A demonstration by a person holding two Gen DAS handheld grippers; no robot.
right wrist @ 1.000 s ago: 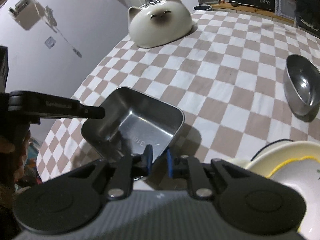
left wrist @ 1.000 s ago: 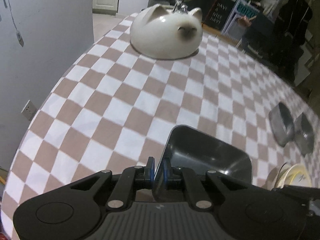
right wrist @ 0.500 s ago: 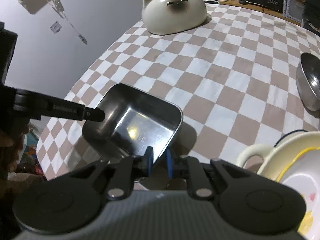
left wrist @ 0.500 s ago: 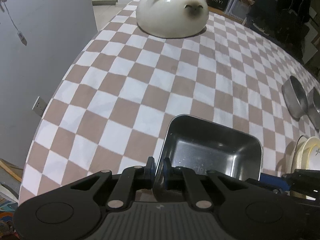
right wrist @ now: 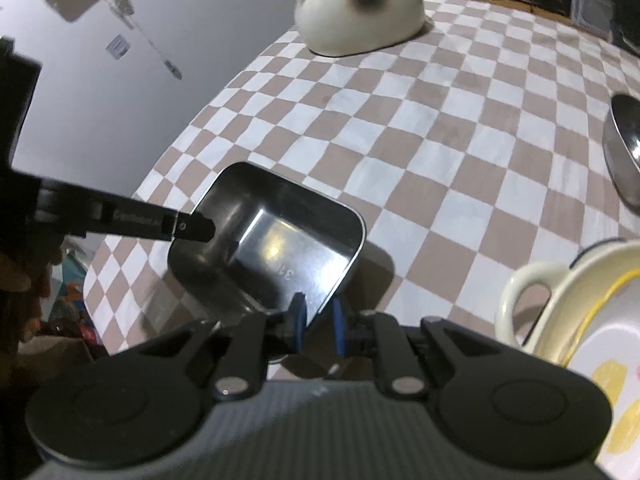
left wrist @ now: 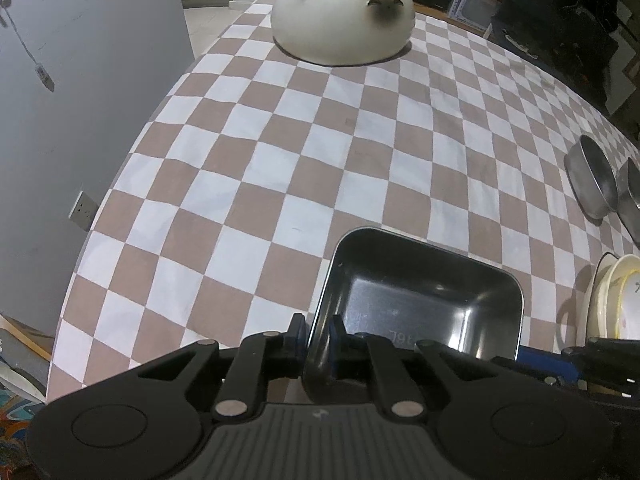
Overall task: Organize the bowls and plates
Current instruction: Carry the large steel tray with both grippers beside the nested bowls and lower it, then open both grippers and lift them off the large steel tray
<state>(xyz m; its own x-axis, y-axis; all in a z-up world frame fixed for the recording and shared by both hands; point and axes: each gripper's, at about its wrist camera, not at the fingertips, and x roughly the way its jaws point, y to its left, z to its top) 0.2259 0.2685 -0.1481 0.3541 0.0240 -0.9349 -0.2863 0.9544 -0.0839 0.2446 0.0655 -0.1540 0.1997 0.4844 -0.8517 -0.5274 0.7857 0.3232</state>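
You hold the square steel tray (left wrist: 416,304) at the near edge of the bench (left wrist: 280,152). Your left hand-held gripper (left wrist: 318,334) is opening on its left wall, your right hand-held gripper (right wrist: 318,320) pinches its near-right rim, probably to steady it.

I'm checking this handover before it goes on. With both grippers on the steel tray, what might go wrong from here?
1. The left gripper has only a thin rim of the square steel tray, and its jaws are opening, so the tray may slip.
2. The tray may swing into the cream dish stack alongside.
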